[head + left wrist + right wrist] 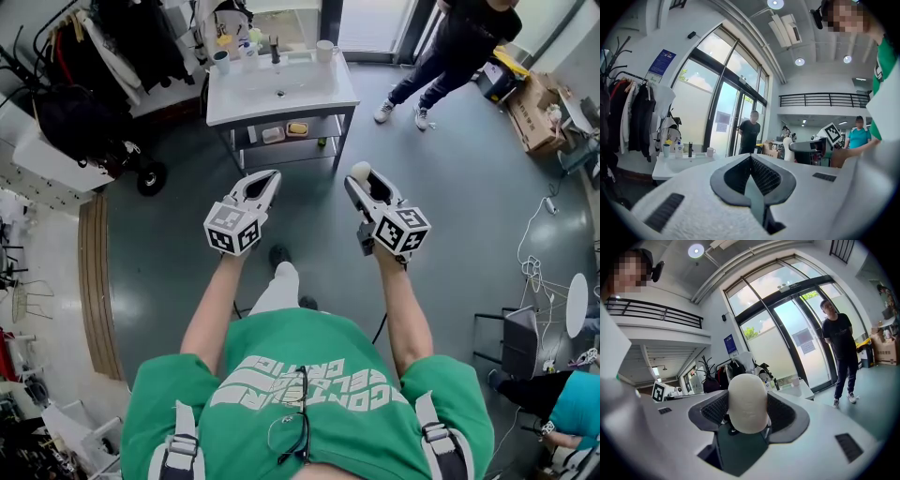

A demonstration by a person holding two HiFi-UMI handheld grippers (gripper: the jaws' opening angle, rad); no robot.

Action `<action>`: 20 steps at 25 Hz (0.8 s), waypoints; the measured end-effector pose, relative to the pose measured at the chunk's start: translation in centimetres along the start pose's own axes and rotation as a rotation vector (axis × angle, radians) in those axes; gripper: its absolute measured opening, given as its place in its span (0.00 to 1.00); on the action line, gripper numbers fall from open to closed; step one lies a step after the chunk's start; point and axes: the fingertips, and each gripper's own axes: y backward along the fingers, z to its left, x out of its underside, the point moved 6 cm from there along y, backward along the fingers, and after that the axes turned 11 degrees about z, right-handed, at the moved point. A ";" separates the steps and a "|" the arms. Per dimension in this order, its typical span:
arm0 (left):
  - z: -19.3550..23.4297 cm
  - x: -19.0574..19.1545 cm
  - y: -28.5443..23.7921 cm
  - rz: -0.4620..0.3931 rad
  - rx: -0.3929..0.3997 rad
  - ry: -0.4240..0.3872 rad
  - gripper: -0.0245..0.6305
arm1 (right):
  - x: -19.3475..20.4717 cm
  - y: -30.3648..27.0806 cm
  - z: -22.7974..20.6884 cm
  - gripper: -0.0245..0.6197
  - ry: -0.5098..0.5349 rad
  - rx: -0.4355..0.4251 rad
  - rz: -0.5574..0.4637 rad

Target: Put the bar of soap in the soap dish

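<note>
The left hand-held gripper (pixel 751 159) is shut, with nothing in it. Beside it, the right hand-held gripper (pixel 360 178) holds the white soap (pixel 747 403) tight between its jaws, up in the air over the grey floor (pixel 169 244). Farther off stands the white sink surface (pixel 319 94), with a cup (pixel 324 50) at its back. A person (pixel 455 42) stands off to its right.

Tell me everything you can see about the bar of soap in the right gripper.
The bar of soap is cream-white, a smooth, matte rounded oval. It stands upright, clamped between the dark ribbed pads of the right gripper, with its top sticking out past them. It is held in the air above the grey floor, short of the washstand. Only the pads touch it.
</note>
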 end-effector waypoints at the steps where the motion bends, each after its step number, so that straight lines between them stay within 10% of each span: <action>1: 0.6 -0.2 -0.5 0.000 0.002 0.000 0.04 | -0.3 -0.6 -0.3 0.43 0.000 0.002 -0.001; 20: 15.6 -5.2 -10.8 0.014 0.066 0.020 0.04 | -7.8 -15.3 -5.7 0.43 -0.016 0.047 0.007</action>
